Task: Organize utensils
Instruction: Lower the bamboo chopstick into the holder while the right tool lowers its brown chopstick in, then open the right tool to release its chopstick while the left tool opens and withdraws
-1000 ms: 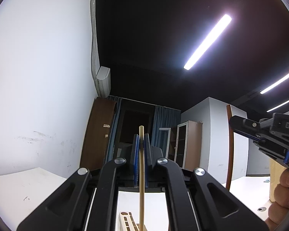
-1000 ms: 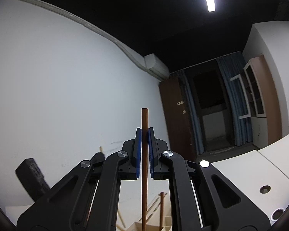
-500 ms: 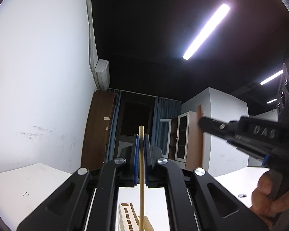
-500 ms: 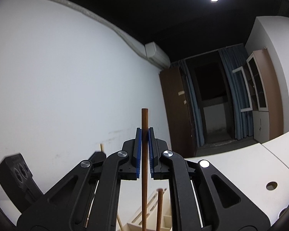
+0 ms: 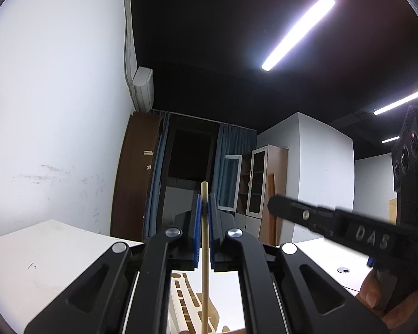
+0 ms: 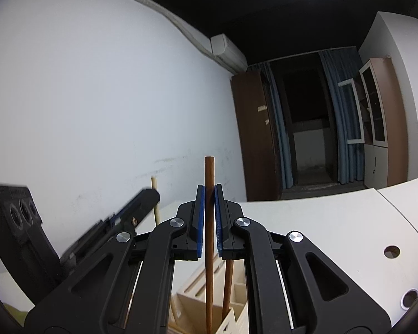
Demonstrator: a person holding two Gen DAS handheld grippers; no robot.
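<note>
My left gripper (image 5: 205,203) is shut on a pale wooden stick (image 5: 204,264) that stands upright between its blue pads, its lower end reaching down by a pale slotted utensil holder (image 5: 185,300). My right gripper (image 6: 209,194) is shut on a dark brown wooden stick (image 6: 209,250), also upright over the holder (image 6: 234,309). A second dark brown stick (image 6: 228,289) stands in a compartment just right of it. Each gripper shows in the other's view: the right gripper (image 5: 276,203) to the right, the left gripper (image 6: 153,196) to the left with its pale stick (image 6: 155,194).
The holder stands on a white table (image 6: 334,222) with round cable holes (image 6: 391,251). A white wall (image 6: 97,111) runs along the left. A brown cabinet (image 6: 250,139), blue curtains and a glass-door cupboard (image 6: 376,111) are at the far end. A hand (image 5: 376,297) holds the right gripper.
In the left wrist view the right gripper has come in from the right edge toward the middle. In the right wrist view more of the holder and the second brown stick show, and the left gripper looms larger.
</note>
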